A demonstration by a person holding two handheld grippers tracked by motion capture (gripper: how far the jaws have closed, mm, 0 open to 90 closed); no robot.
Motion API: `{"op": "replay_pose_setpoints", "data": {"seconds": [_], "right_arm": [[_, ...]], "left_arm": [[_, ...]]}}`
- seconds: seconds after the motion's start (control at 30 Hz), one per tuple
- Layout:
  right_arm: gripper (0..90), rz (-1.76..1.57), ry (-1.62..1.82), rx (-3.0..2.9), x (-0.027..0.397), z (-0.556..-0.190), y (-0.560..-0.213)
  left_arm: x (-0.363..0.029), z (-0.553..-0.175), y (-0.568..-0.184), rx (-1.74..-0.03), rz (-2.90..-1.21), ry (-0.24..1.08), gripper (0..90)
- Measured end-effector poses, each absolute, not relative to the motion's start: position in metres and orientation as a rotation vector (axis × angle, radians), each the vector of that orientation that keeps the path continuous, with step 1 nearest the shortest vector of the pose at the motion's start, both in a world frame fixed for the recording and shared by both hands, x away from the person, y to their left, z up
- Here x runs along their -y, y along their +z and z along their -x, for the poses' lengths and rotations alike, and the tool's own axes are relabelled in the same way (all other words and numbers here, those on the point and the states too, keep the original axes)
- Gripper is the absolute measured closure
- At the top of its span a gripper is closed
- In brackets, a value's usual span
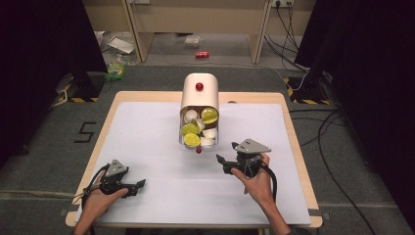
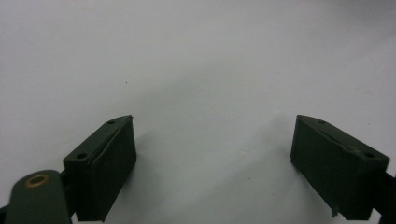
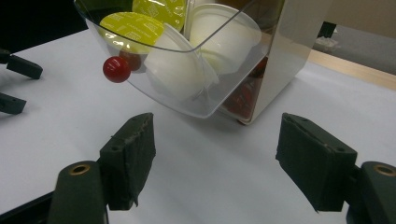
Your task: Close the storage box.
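A cream box-shaped holder [image 1: 199, 98] with a red knob [image 1: 199, 86] on top stands at the table's far middle. Its clear drawer [image 1: 186, 142] is pulled out toward me and holds several capsules, some white [image 3: 177, 65], some with yellow-green lids [image 3: 133, 25]. A small red knob [image 3: 116, 69] sits on the drawer's front. My right gripper [image 1: 221, 164] stands open just right of the drawer's front, pointing at it, with nothing between its jaws [image 3: 217, 140]. Near the front left my left gripper [image 1: 139, 188] is open over the bare white mat [image 2: 212, 140].
A white mat [image 1: 147, 137] covers the wooden table [image 1: 299, 161]. The left gripper [image 3: 16, 85] is visible far off in the right gripper view. Cables [image 1: 328, 142], a red can [image 1: 201, 55] and clutter lie on the floor beyond the table.
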State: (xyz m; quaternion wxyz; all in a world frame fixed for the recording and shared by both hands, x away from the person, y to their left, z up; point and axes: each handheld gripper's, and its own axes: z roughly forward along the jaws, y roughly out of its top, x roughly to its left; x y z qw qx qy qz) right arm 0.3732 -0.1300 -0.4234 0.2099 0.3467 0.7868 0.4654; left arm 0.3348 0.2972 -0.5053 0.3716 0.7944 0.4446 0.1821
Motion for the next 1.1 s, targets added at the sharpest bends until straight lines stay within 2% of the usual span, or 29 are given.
{"op": "replay_pose_setpoints", "data": {"seconds": [0.5,1.1], "right_arm": [[35.0,-0.916,1.293,-2.181,0.118,-0.379,-0.425],[32.4,-0.941,1.292,-2.147,0.115,-0.389,-0.425]], "left_arm": [[-0.297,-0.335,-0.505,-1.140,-2.037,0.467,13.6],[-0.297,-0.335,-0.505,-1.140,-2.036,0.467,13.6]]}}
